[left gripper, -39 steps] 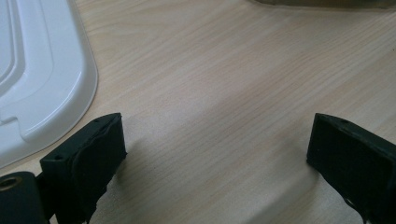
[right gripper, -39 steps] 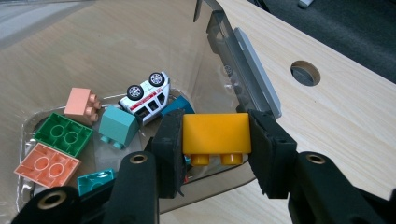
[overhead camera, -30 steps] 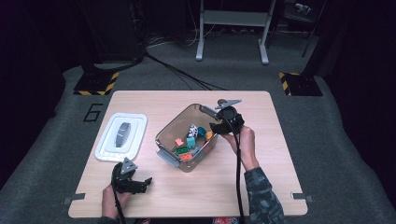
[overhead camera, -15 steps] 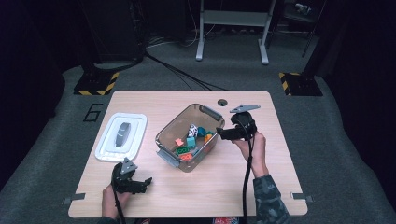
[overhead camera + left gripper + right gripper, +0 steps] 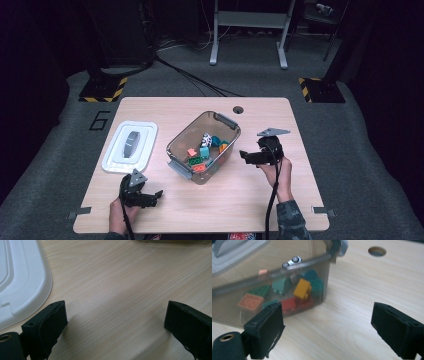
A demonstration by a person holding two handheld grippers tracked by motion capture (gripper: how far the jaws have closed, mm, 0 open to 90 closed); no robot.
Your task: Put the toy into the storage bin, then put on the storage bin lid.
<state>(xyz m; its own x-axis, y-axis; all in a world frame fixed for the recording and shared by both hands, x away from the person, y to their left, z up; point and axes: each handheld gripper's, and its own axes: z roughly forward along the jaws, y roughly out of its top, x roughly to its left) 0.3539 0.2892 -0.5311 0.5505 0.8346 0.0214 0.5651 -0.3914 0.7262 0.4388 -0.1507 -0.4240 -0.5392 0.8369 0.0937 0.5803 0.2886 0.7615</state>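
We find the white lid lying flat at the table's left, leaving the bin uncovered. The left gripper rests low on the table, jaws apart and empty. The clear bin sits mid-table holding coloured bricks. The right gripper, just beside it, has just been opening its jaws (nothing between them), evidently clear of the bin.

- Bin: clear smoky grey, grey handles.
- Bricks: yellow, red, orange, green, teal.
- Lid: white.
- Surface: pale wood grain.
- Tools: black.
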